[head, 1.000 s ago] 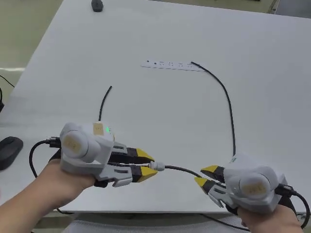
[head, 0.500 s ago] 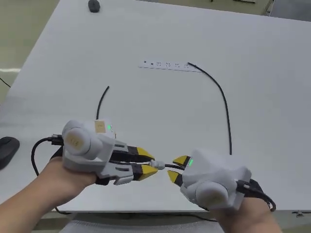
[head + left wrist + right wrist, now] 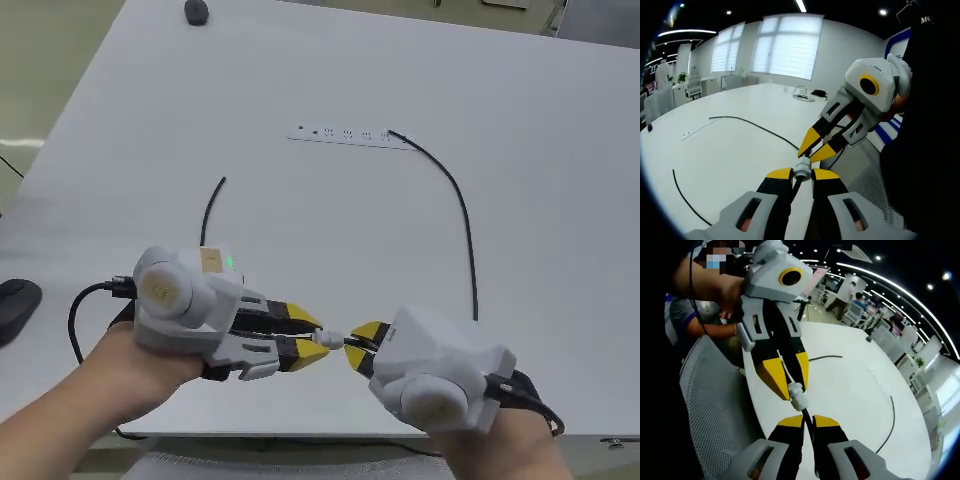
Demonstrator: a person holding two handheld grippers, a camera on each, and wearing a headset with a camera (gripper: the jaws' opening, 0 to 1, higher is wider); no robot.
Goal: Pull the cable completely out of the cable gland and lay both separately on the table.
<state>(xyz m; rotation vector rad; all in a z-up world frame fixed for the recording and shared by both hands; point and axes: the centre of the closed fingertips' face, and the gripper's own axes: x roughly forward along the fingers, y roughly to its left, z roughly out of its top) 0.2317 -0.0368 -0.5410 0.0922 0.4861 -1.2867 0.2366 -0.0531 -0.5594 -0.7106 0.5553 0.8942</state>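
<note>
A small white cable gland hangs above the table's near edge, with my left gripper shut on it. In the left gripper view the gland sits between my yellow tips. A thin black cable comes out of the gland and runs between the tips of my right gripper, which is shut on it right next to the gland. In the head view the right gripper nearly touches the left one's tips. Another black cable end lies on the table beyond the left gripper.
A white power strip lies mid-table, and its black cord curves toward the near edge. One dark mouse sits at the far edge and another at the left. The white table is bare between them.
My right gripper has moved left along the cable, from a hand's width away to right beside the gland. The left gripper has stayed in place, holding the gland.
</note>
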